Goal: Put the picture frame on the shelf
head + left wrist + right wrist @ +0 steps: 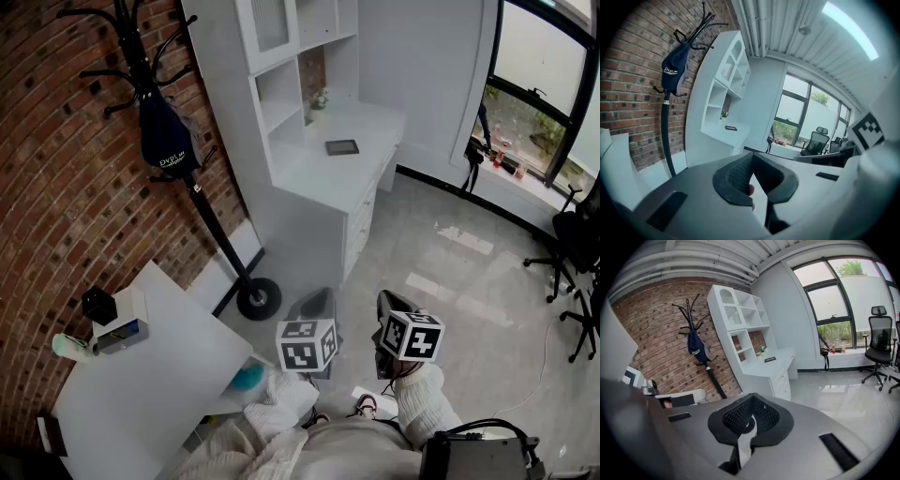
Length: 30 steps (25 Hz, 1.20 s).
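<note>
I hold my left gripper [751,156] and right gripper [751,398] close to my body, jaws together on nothing and well back from the white desk [314,178], probably because no reach has begun. The picture frame [342,147] lies flat on that desk's top, below the shelf [279,97] where it belongs.

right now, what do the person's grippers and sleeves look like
Both the left gripper and the right gripper have a smooth grey body and black ribbed pads on the jaws. Each carries a white cube with black square markers: left cube, right cube. The person wears cream knitted sleeves.
</note>
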Motion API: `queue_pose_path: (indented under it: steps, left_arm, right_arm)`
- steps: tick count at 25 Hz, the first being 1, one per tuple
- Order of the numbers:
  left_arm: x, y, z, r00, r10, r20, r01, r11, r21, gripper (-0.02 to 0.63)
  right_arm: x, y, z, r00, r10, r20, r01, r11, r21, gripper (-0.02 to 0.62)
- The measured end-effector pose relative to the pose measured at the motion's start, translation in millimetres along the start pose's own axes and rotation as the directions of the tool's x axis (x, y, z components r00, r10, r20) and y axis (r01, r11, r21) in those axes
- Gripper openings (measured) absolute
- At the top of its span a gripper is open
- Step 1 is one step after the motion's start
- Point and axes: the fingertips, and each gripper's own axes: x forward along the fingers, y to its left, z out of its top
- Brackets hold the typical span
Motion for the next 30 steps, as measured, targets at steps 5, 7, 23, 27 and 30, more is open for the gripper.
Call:
queue_pose_path:
  steps: [5, 7, 23, 27, 30]
  left_arm:
    - [10, -7, 5, 1.0, -0.015, 0.013, 0.015, 1.0, 0.002, 0.008]
    - [15, -8, 8, 1.0, -0.017, 0.017, 0.017, 1.0, 0.001, 0.008]
    - [84, -43, 8, 1.0, 0.014, 0.008, -0.014, 1.0, -0.028, 0.008]
    - [106, -66, 2, 1.0, 0.017, -0.005, -0.017, 0.999, -0.036, 0.008]
    - [120, -78, 1, 1.0, 0.019, -0.009, -0.019, 1.0, -0.018, 0.008]
  right_arm:
    - [5, -4, 8, 1.0, 0.009, -0.001, -0.009, 1.0, -0.01, 0.023]
    - [8, -6, 10, 1.0, 0.011, -0.002, -0.011, 1.0, -0.017, 0.023]
    - [34, -63, 31, 0.993, 0.114, -0.031, -0.113, 0.992, 0.056, 0.025]
    - [37, -89, 33, 0.99, 0.131, -0.059, -0.128, 0.99, 0.055, 0.025]
    - [42, -111, 35, 0.989, 0.129, -0.07, -0.124, 0.99, 0.072, 0.025]
